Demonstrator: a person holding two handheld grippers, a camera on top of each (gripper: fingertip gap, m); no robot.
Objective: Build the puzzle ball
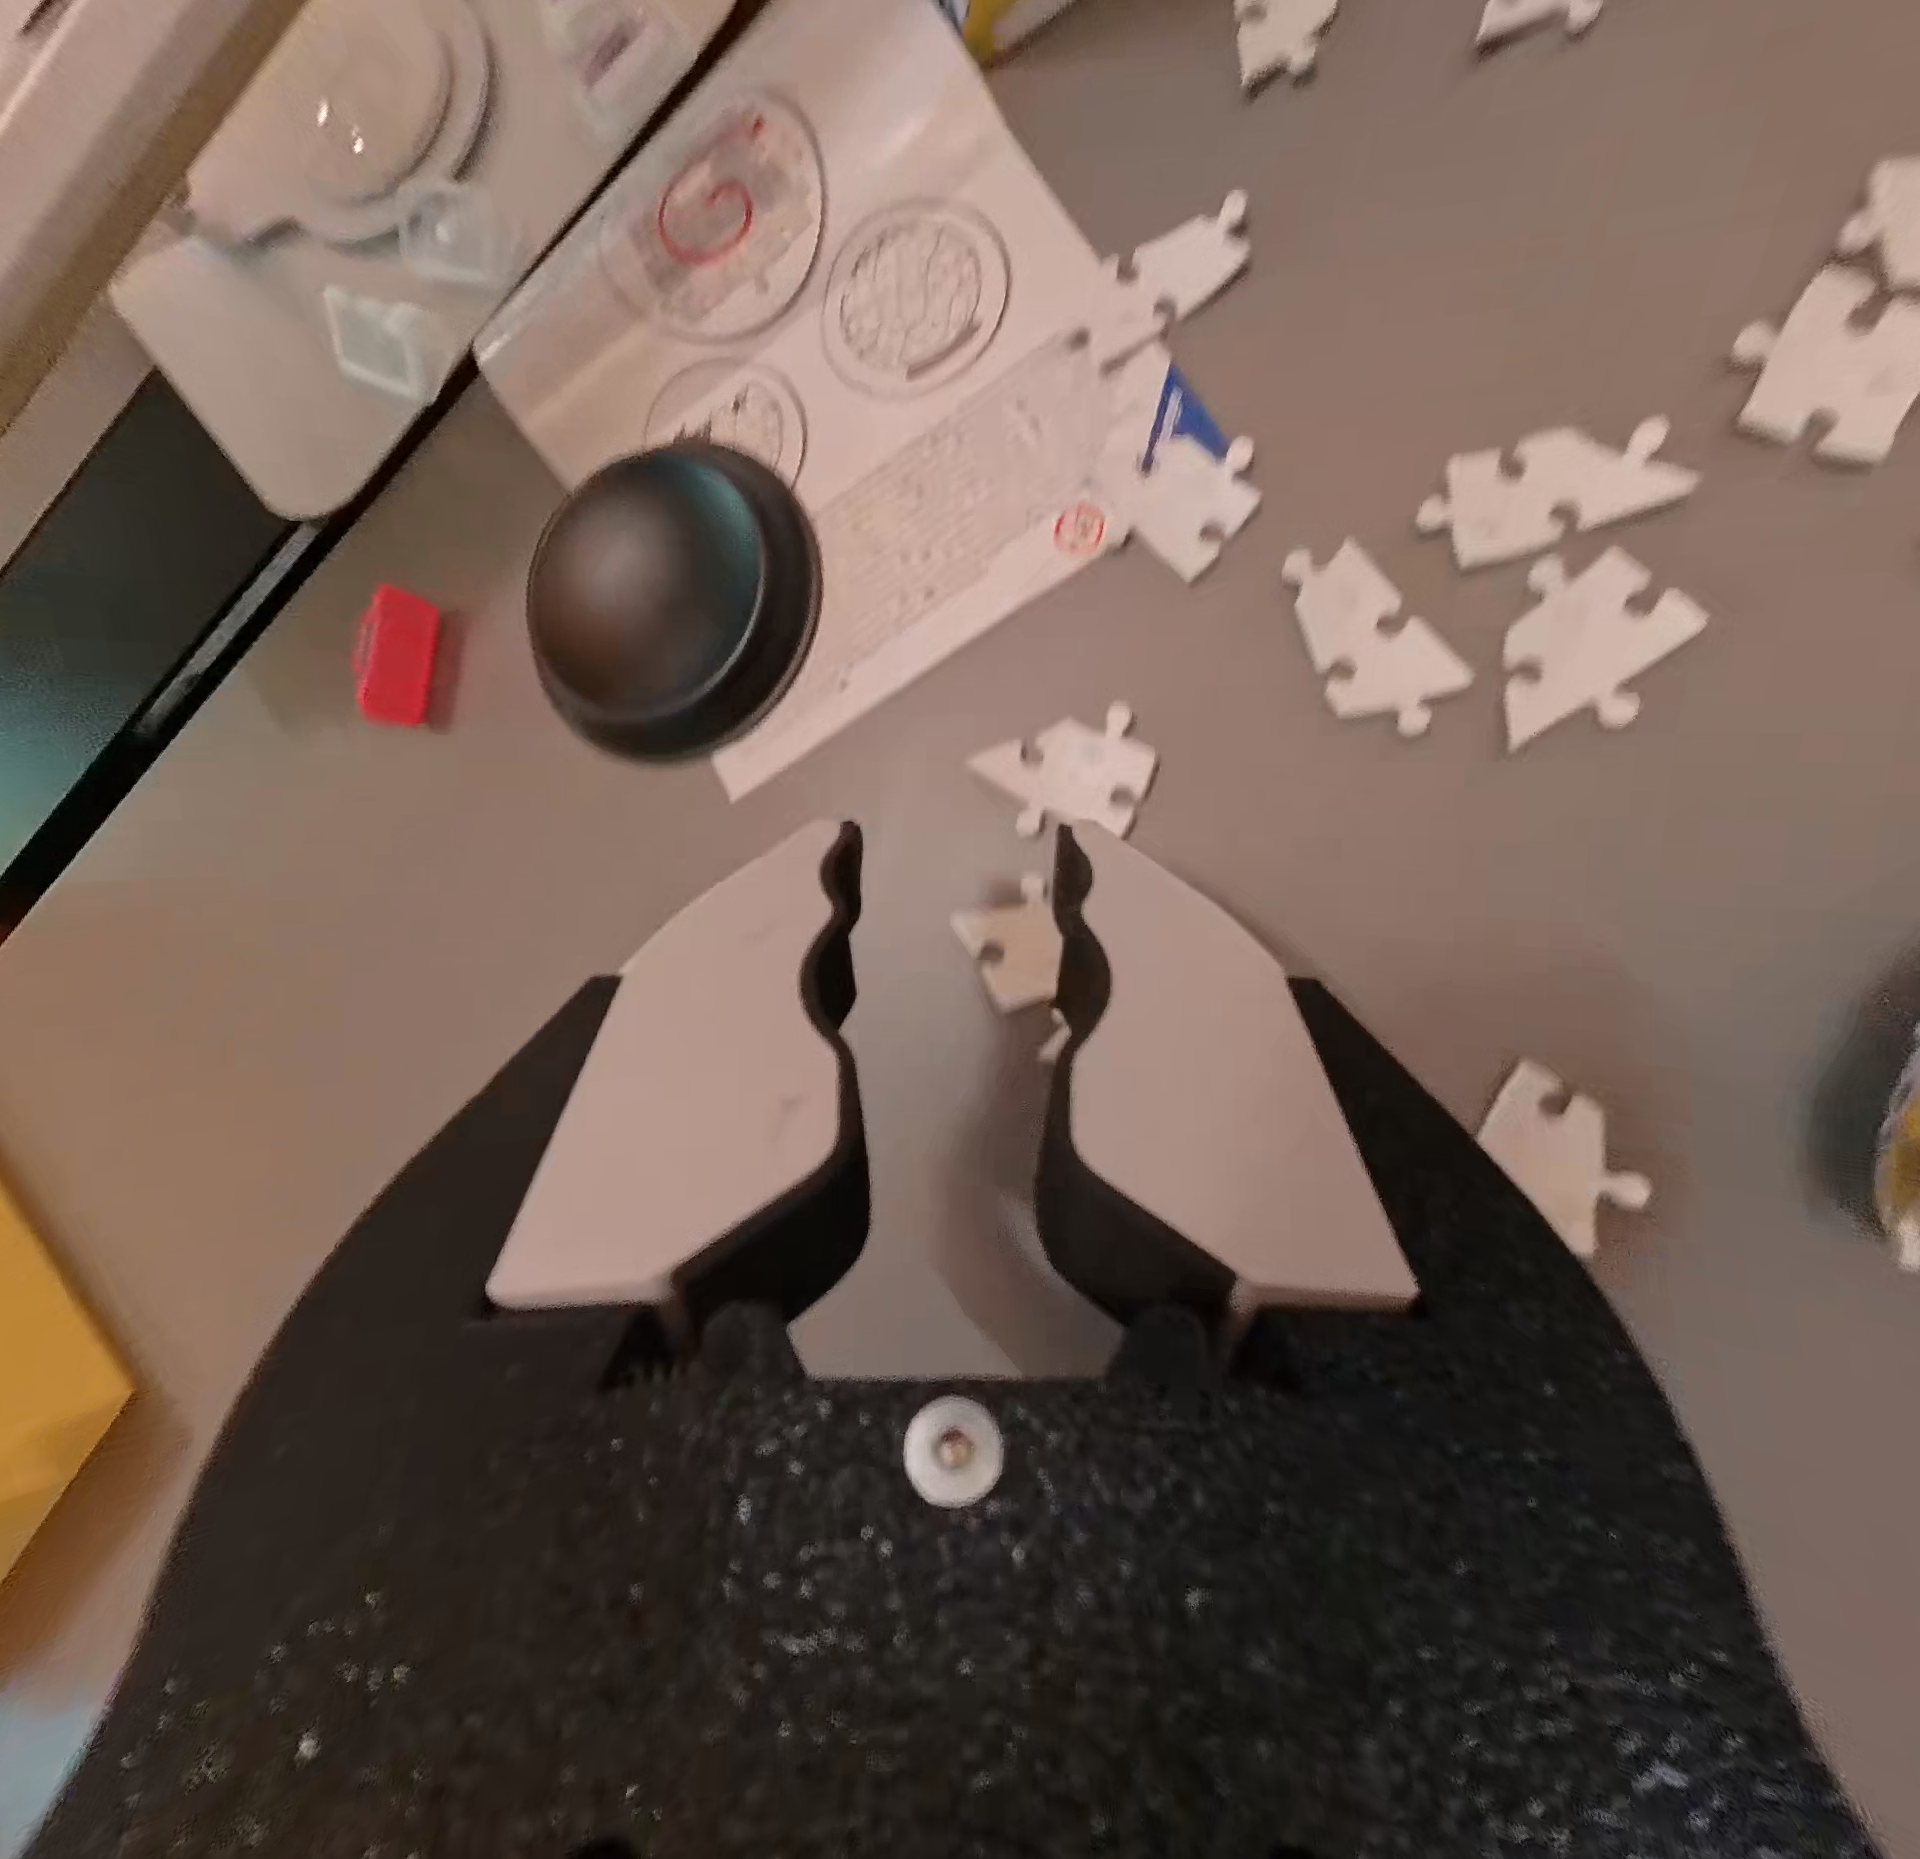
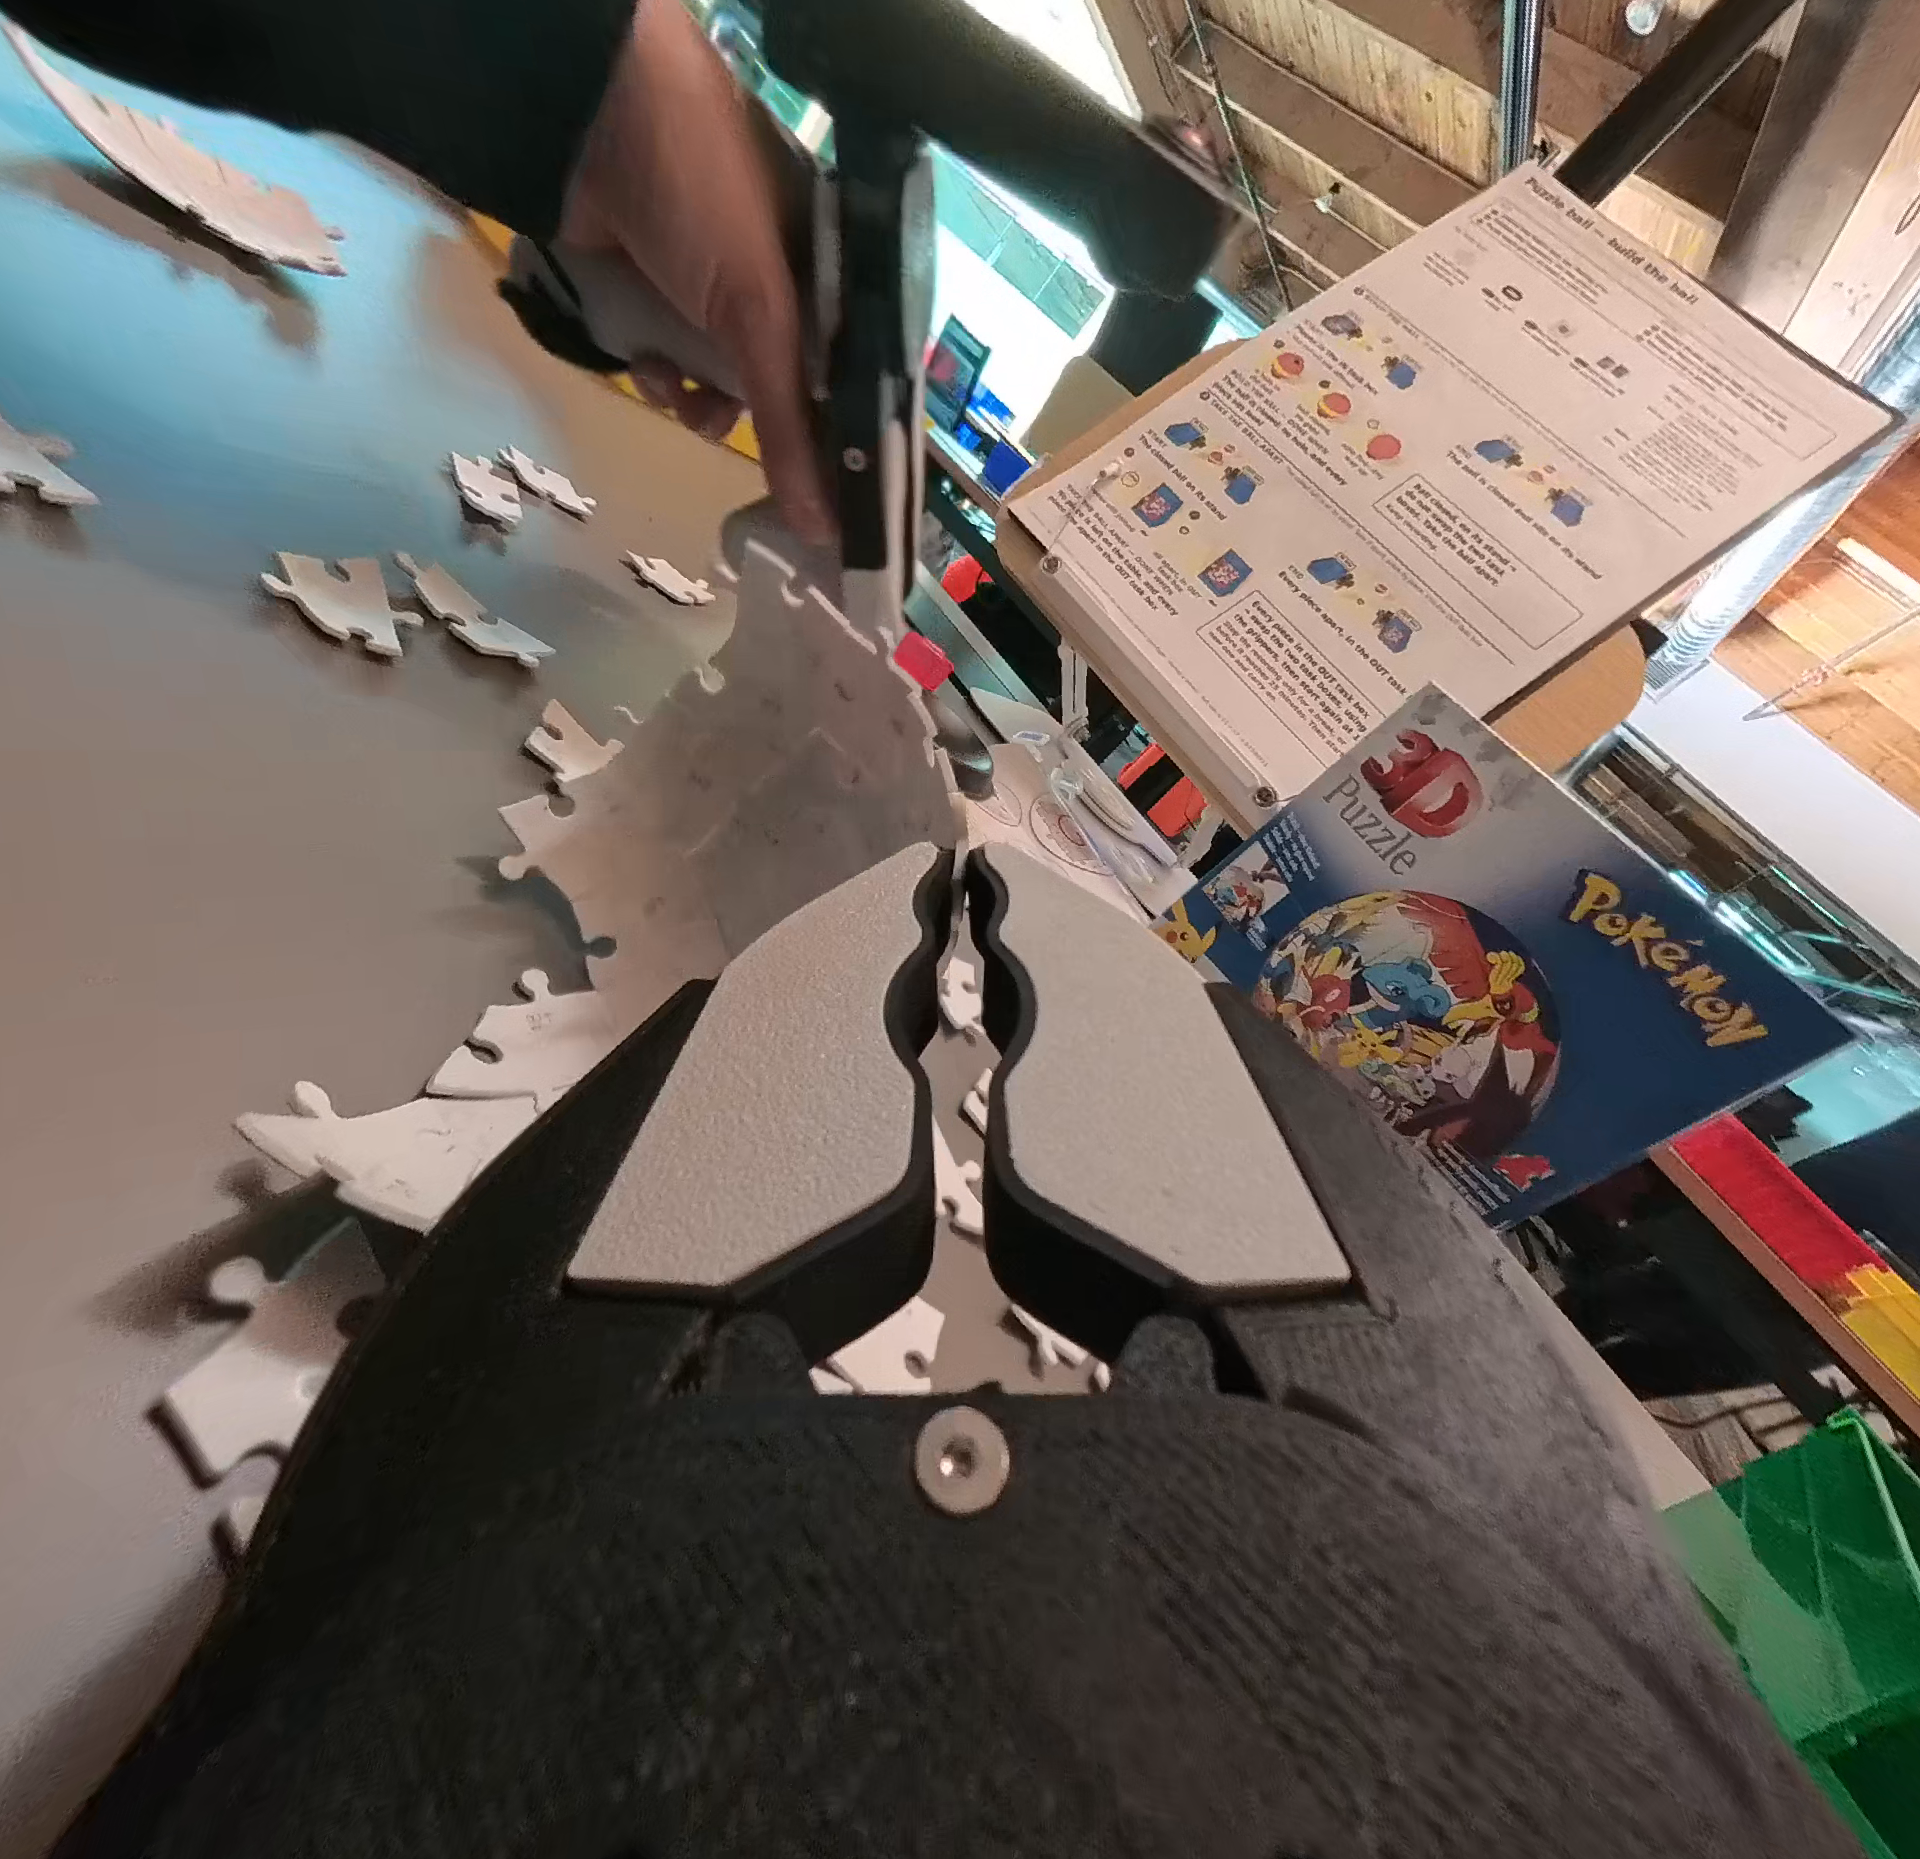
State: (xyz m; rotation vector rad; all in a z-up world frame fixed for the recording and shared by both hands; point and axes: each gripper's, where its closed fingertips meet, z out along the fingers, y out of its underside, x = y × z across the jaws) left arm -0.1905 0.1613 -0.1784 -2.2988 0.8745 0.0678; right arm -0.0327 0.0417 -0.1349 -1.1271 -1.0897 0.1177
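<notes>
Our right claw (image 2: 958, 855) is clenched on the edge of a curved, joined section of the puzzle ball (image 2: 800, 770), white backs toward us, held above the grey surface (image 2: 156, 874). Our left claw (image 1: 956, 838) is released and holds nothing, poised over the surface with a loose piece (image 1: 1013, 942) just under its right finger. Farther out we see scattered white pieces (image 1: 1558, 495), a black domed stand (image 1: 670, 604) on an instruction sheet (image 1: 914, 355), and a small red block (image 1: 400, 656).
</notes>
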